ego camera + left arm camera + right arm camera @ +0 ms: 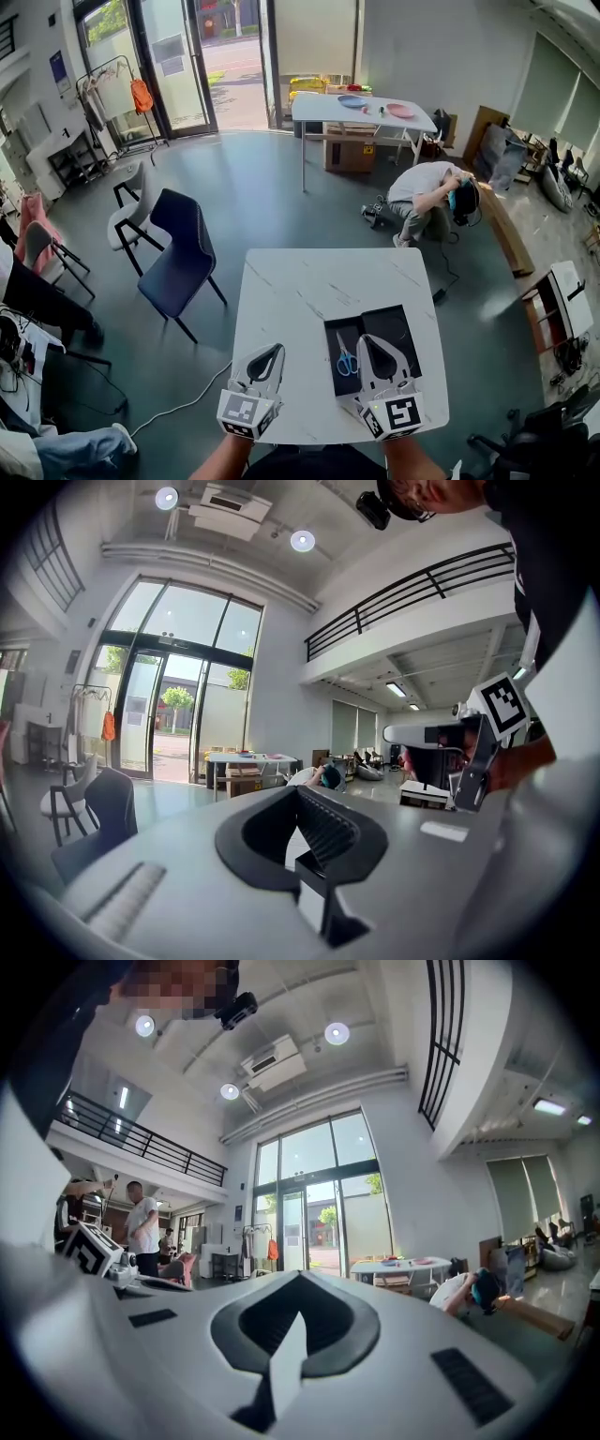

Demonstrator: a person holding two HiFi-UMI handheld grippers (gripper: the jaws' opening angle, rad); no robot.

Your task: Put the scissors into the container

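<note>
Scissors [346, 362] are seen lying in the black container [408, 324], near the desk's [281, 291] front edge. The left claw [270, 352] and right claw [372, 342] are held shut, empty, above that edge. The desk is surrounded by grey floor [281, 206].

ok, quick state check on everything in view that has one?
Scissors: lying flat inside the container, not held.
Container: open, on the table.
Left gripper: shut, empty.
Right gripper: shut, empty, over the container.
</note>
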